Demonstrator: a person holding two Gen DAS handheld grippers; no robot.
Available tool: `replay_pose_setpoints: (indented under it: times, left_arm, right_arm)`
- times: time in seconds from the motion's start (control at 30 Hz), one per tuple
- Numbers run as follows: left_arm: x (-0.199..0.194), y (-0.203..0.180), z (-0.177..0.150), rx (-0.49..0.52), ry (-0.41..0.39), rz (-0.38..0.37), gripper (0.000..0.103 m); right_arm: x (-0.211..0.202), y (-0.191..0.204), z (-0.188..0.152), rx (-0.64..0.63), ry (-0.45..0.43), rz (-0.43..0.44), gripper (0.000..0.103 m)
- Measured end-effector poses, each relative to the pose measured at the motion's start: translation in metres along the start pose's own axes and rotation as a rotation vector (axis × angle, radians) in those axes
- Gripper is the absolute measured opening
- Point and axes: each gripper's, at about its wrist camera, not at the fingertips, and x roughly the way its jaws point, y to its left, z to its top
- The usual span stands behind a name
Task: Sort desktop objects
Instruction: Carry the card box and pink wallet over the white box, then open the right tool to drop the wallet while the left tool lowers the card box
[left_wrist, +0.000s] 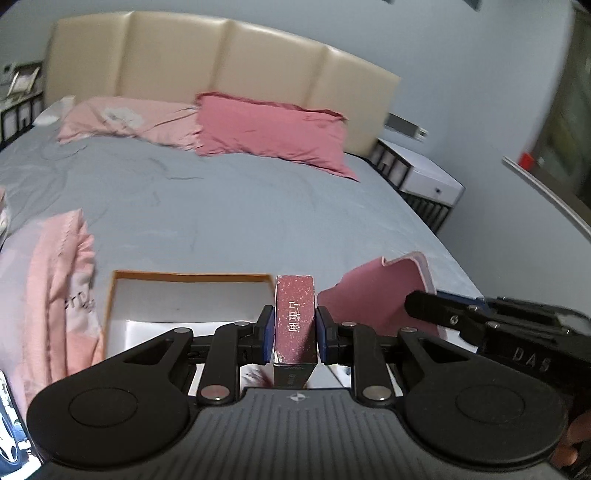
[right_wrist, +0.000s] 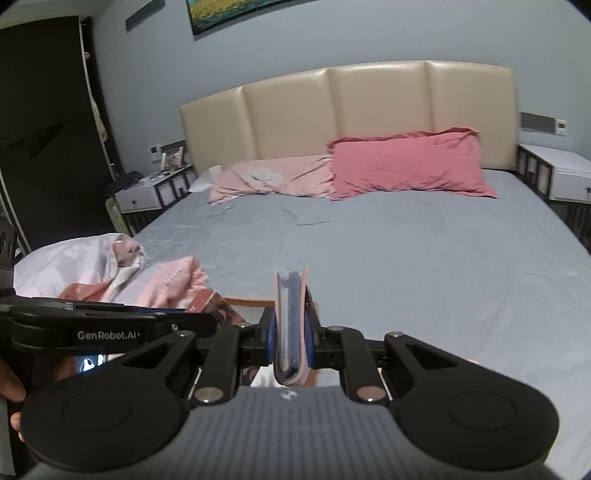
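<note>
My left gripper (left_wrist: 294, 334) is shut on a slim dark red speckled box (left_wrist: 295, 314) with white characters, held upright above the bed. Behind it lies an open white cardboard box with an orange rim (left_wrist: 184, 275). My right gripper (right_wrist: 291, 341) is shut on a pink-covered notebook (right_wrist: 291, 325), seen edge-on with its pages showing. In the left wrist view the same pink notebook (left_wrist: 384, 291) appears at the right, held by the right gripper (left_wrist: 432, 314). In the right wrist view the left gripper (right_wrist: 177, 326) reaches in from the left with the red box (right_wrist: 212, 304).
A wide bed with a grey-blue sheet (right_wrist: 406, 251) fills both views. Two pink pillows (right_wrist: 406, 166) lie against a beige headboard (right_wrist: 351, 103). Pink clothing and bedding (left_wrist: 62, 291) are heaped at the left. White nightstands (right_wrist: 569, 177) flank the bed.
</note>
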Motion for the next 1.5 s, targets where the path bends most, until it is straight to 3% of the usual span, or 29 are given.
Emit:
replay_pose_setpoints:
  times: [0.27,0.47,0.77,1.27,1.5]
  left_arm:
    - [0.053,0.047,-0.011,-0.05,0.064,0.1,0.025]
    - [0.087,0.068,-0.033,-0.086,0.153,0.09,0.025]
    - [0.104,0.075,-0.05,-0.071,0.225,0.023,0.025]
    - [0.114,0.076,-0.061,-0.091,0.261,0.022,0.025]
    - [0.111,0.073,-0.064,-0.092,0.263,0.019,0.025]
  right_arm:
    - [0.088,0.025,-0.013,-0.028,0.178,0.001,0.016]
    - [0.129,0.035,-0.028,-0.099,0.272,-0.071,0.016]
    - [0.149,0.037,-0.048,-0.116,0.424,-0.163,0.016]
    - [0.157,0.024,-0.056,0.038,0.479,-0.132,0.018]
    - [0.137,0.025,-0.044,0.035,0.398,-0.121,0.031]
